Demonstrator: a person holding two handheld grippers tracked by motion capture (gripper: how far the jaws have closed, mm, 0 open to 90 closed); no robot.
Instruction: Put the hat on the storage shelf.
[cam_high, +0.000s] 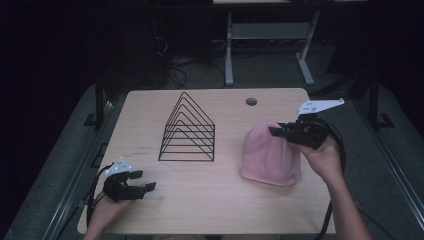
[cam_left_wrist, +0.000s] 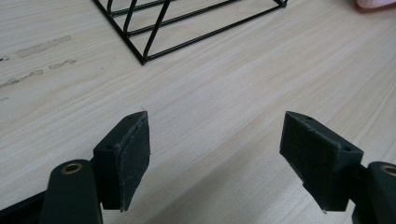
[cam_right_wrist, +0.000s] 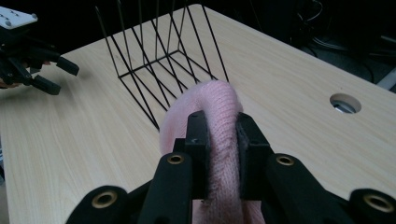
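Right gripper clamped on soft pink knit hat, pinching a fold to lift it w/o slipping (prob. toward black wire rack); left gripper spread wide, holding nothing.

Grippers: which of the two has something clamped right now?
The right gripper: its jaws pinch a fold of the pink knit hat. The left gripper is open over bare table.
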